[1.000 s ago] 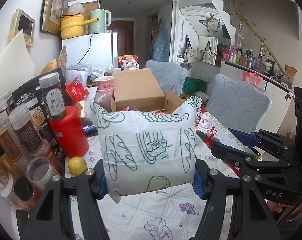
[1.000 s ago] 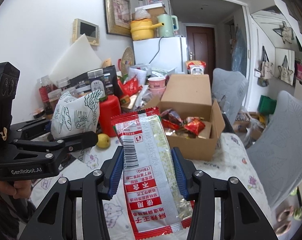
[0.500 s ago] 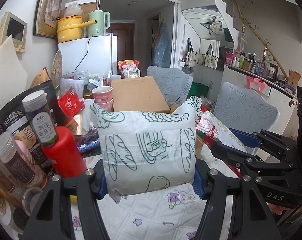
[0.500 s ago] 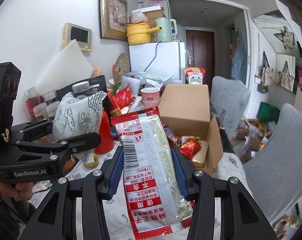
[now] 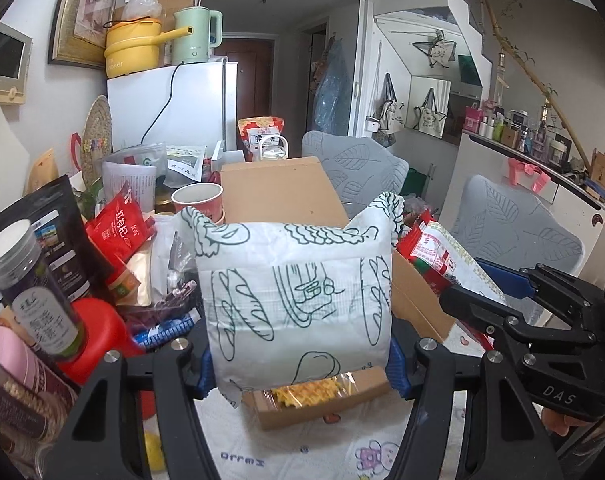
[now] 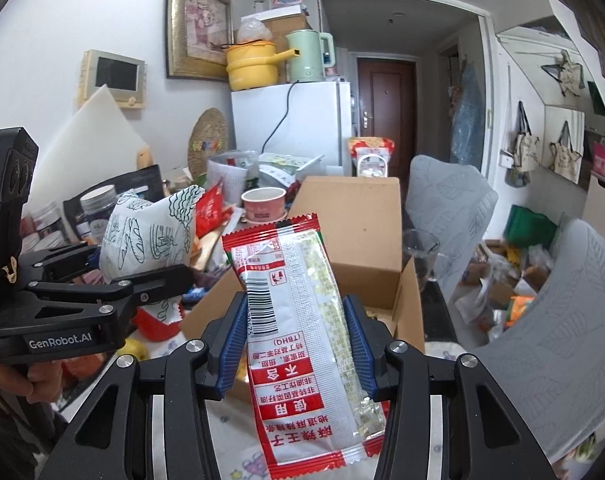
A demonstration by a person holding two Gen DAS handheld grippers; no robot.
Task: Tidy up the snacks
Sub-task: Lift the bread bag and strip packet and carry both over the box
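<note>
Left wrist view: the left gripper (image 5: pixel 298 354) pinches a white bread bag (image 5: pixel 296 304) between its jaws. The bag stands upright, its long axis across the jaws, with green line drawings of loaves. Beyond it is the open cardboard box (image 5: pixel 280 190).

Right wrist view: the right gripper (image 6: pixel 296 346) pinches a red-and-white snack packet (image 6: pixel 298 332). Its long axis runs away from the jaws, toward the box, with the barcode face up.
</note>
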